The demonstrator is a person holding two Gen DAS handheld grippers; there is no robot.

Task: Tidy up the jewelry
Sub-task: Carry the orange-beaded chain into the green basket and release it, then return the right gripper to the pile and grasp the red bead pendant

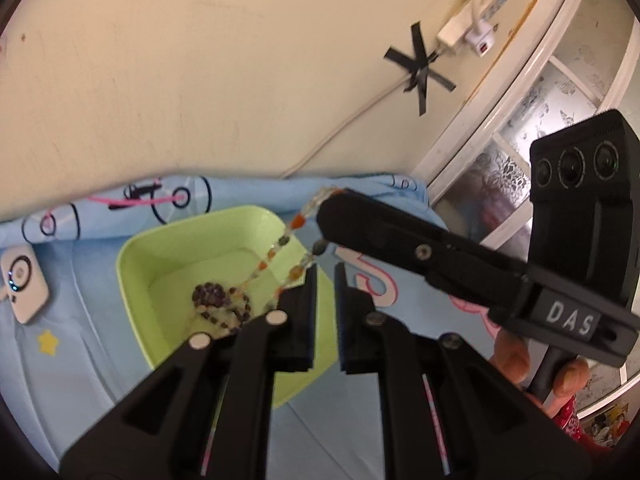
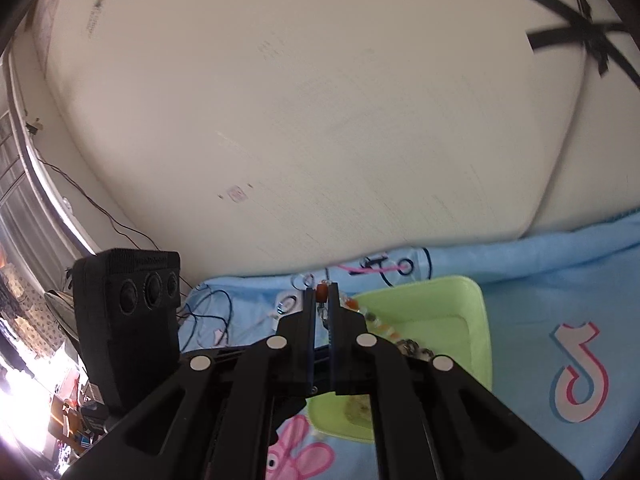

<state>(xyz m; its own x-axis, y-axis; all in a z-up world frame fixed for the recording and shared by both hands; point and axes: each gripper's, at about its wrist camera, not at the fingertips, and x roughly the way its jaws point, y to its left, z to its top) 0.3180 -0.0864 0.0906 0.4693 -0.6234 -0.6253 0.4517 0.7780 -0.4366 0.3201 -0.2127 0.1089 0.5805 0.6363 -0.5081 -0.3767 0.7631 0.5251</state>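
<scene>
A light green tray [image 1: 132,256] sits on a blue cartoon cloth, and shows in the right wrist view [image 2: 476,320] too. A dark beaded bracelet [image 1: 212,296] lies coiled in it. My right gripper [image 2: 322,294] is shut on a beaded necklace [image 1: 280,248] of orange, clear and dark beads, an orange bead [image 2: 321,293] showing between its tips. The necklace hangs from that gripper [image 1: 332,204] down into the tray. My left gripper [image 1: 326,276] hovers above the tray's near right rim, jaws slightly apart and empty.
A small white device [image 1: 22,280] lies on the cloth [image 1: 400,400] left of the tray. A cream wall with a taped cable [image 1: 420,66] and a power strip [image 1: 460,28] rises behind. A white-framed patterned window [image 1: 540,112] is at the right.
</scene>
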